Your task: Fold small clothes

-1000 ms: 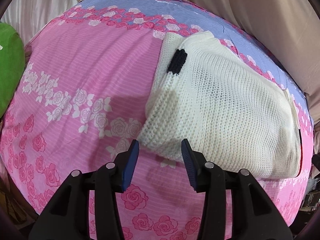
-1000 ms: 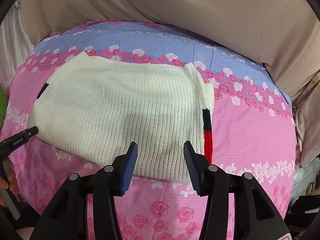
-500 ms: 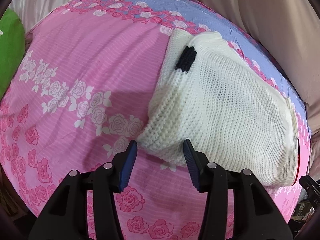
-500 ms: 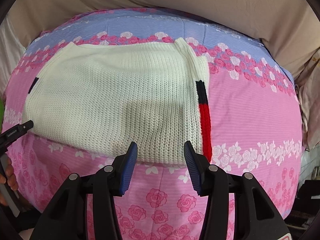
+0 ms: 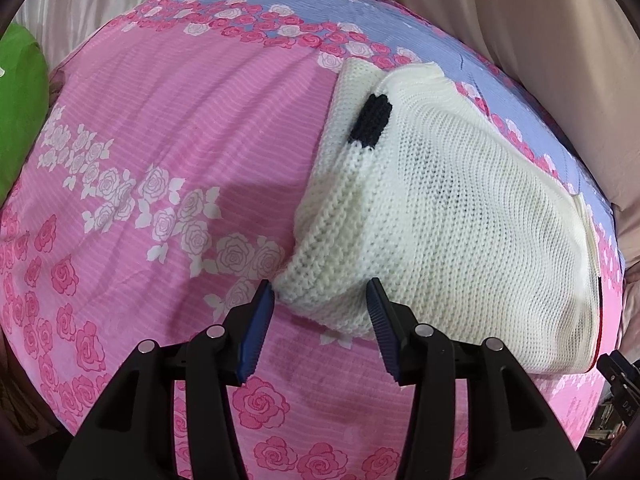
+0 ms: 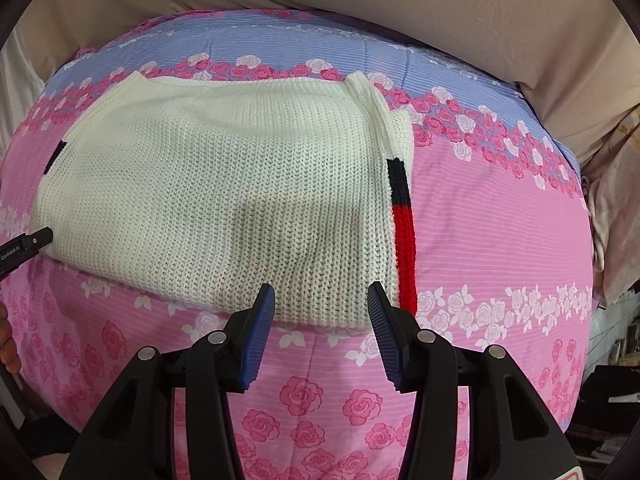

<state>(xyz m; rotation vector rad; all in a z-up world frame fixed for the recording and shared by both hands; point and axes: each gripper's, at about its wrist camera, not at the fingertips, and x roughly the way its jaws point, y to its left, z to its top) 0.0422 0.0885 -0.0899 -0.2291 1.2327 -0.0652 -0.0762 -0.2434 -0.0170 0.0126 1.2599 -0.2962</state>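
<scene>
Cream knit sweater (image 5: 452, 216) lies folded flat on a pink rose-print bedsheet (image 5: 168, 120), whose far band is blue. Same garment in the right wrist view (image 6: 224, 184).

Left gripper (image 5: 320, 298): jaws parted and just been opening; blue pads stand either side of the sweater's near left corner. That corner sits between the tips; the left pad looks at or just beside the knit edge, but no pinch is visible. A black stripe (image 5: 372, 124) shows on the folded sleeve edge beyond the claw, up and slightly right.

Right gripper (image 6: 321, 300): jaws parted, not gripping; the sweater's near hem lies between and just beyond the tips. A black-and-red stripe (image 6: 402, 216) runs along the sweater's right edge, just right of the right pad.

Green cloth (image 5: 18, 116) sits well off to the left of the left claw. Beige fabric (image 6: 360, 4) lies beyond the sheet's far edge.
</scene>
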